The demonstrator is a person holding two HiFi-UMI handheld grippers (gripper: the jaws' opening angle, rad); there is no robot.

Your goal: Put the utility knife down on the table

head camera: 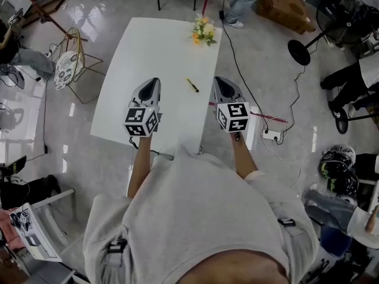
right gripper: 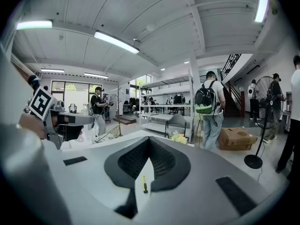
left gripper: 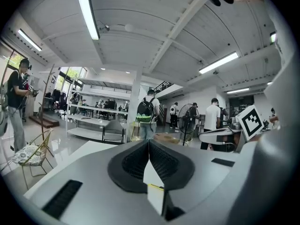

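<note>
Jaws on both the left gripper (head camera: 154,83) and right gripper (head camera: 219,81) are pressed together and empty above the table (head camera: 160,46). The knife (head camera: 192,85) lies flat on the table, so the task looks done.

Smooth, matt white top on the table (head camera: 160,52). Glossy, mirror-like sheen on the pale floor (head camera: 112,10). Matt grey plastic on the shells of the left gripper (head camera: 154,81) and the right gripper (head camera: 220,80), with black, finely ribbed pads (left gripper: 133,161) inside, rubbery in look. Soft grey cloth on the sweater (head camera: 201,218). Dull brown cardboard on the box (head camera: 284,7). Thin gold-coloured metal wire on the chair (head camera: 74,49). Yellow and black on the utility knife (head camera: 192,85), too small to tell the material.
</note>
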